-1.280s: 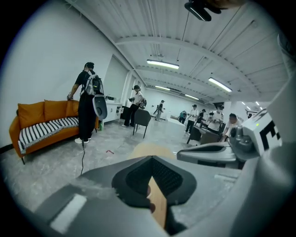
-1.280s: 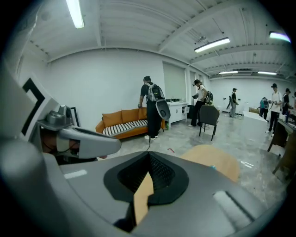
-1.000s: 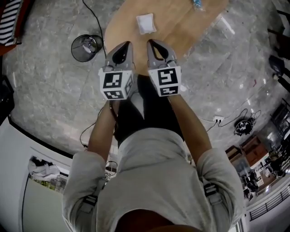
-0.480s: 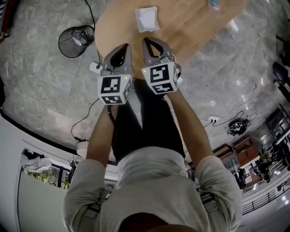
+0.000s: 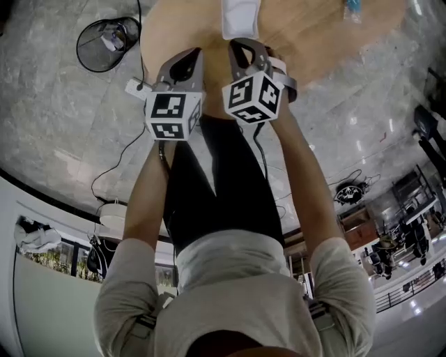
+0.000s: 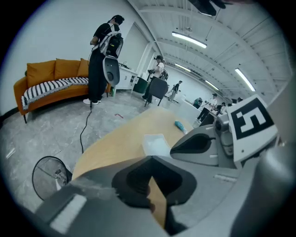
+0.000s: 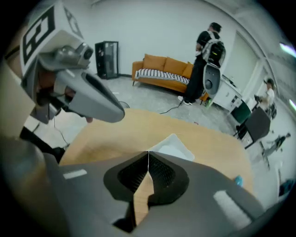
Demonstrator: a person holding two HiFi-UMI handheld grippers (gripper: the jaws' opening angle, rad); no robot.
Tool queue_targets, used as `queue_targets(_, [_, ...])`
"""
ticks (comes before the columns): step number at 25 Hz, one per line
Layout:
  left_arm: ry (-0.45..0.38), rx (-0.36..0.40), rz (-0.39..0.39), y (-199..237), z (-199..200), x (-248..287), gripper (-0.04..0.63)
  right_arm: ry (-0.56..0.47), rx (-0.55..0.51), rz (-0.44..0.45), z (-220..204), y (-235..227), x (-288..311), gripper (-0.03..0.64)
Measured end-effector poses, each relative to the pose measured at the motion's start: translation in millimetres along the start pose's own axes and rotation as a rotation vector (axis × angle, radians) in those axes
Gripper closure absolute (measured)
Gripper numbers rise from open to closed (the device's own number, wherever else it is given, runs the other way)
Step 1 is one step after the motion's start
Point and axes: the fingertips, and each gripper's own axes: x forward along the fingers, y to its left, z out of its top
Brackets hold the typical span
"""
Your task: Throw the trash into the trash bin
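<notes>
pointing both arms forward and down, side by side, at the wooden table (image 5: 174, 31) along the top of the frame. the only print on me is the black-and-white square markers on each cube, and the right cube (image 5: 252, 97) sits rolled askew. my left gripper (image 5: 189, 57) has its jaws together with nothing in them. my right gripper (image 5: 240, 46) is closed tip to tip as well, and empty. the white trash (image 5: 240, 15) lies on the table just beyond my right tips. the black wire trash bin (image 5: 81, 54) stands on the floor at upper left, well apart from it.
</notes>
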Motion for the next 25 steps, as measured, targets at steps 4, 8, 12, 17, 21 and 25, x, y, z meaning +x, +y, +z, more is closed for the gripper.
queue_targets(4, [-0.007,-0.032,0.021,8.8,-4.0,0.7,0.58,0.072,-0.175,0.027,-5.6,5.9,15.4,0.552])
queue_targets(8, [-0.012,-0.031,0.018,12.9,-6.9,3.9,0.58,0.164,-0.309,0.06,-15.9,11.9,31.6,0.529])
queue_targets(12, [-0.009,-0.044,0.024,21.8,-12.0,6.6,0.58,0.225,-0.408,0.077,-23.8,16.9,47.3,0.529])
queue_targets(17, [0.0,-0.043,0.019,22.1,-17.6,7.7,0.58,0.24,-0.452,0.066,-29.5,18.3,58.9,0.585])
queue_targets(21, [-0.007,-0.062,0.032,24.8,-15.7,-2.0,0.58,0.22,-0.422,0.065,-19.6,19.1,52.3,0.606])
queue_targets(25, [-0.034,-0.091,0.055,23.9,-8.2,-24.5,0.58,0.167,-0.359,0.058,4.4,22.2,37.3,0.606])
